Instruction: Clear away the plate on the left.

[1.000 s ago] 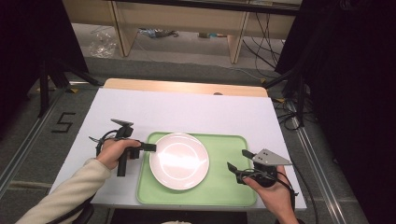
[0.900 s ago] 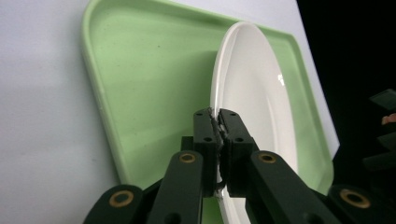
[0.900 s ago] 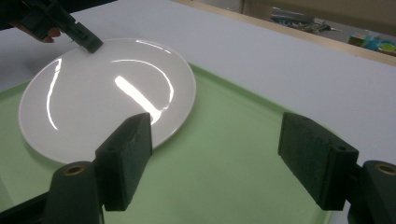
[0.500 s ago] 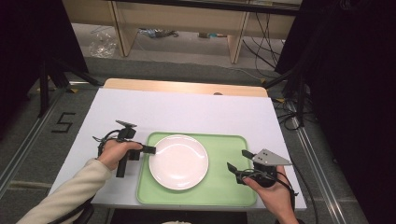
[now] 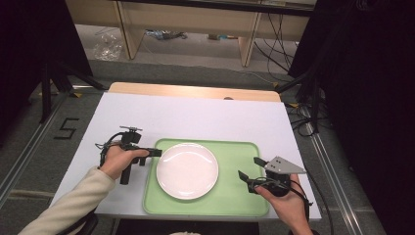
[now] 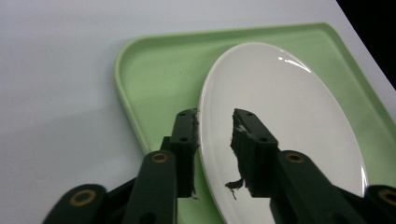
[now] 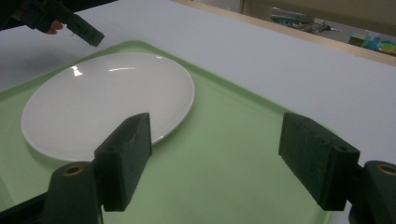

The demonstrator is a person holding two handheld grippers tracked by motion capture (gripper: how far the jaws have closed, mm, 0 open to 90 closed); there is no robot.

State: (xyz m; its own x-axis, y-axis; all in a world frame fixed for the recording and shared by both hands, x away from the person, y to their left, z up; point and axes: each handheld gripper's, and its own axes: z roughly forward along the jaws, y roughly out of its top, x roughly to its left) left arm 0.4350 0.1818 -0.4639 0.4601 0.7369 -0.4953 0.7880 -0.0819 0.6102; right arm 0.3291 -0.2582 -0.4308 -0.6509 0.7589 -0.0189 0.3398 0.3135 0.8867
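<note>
A round white plate point(image 5: 187, 170) lies on the left half of a light green tray point(image 5: 240, 156). My left gripper point(image 5: 155, 152) reaches in from the left at the plate's rim. In the left gripper view the plate point(image 6: 289, 121) has its rim between the jaws of my left gripper point(image 6: 215, 115). Those jaws have just been opening, and a gap shows beside the rim. My right gripper point(image 5: 248, 167) hovers open over the tray's right part. Nothing is between the jaws of that gripper point(image 7: 217, 135), which point at the plate point(image 7: 102, 102) across bare tray point(image 7: 233, 154).
The tray sits near the front edge of a white table top point(image 5: 195, 117) with a wooden strip along the back. A floor with cables and shelving lies beyond. The left gripper point(image 7: 88, 35) appears at the far side of the plate in the right gripper view.
The left hand has shifted slightly at the plate's left rim. The plate stays in the same spot on the tray. The right hand has not moved.
</note>
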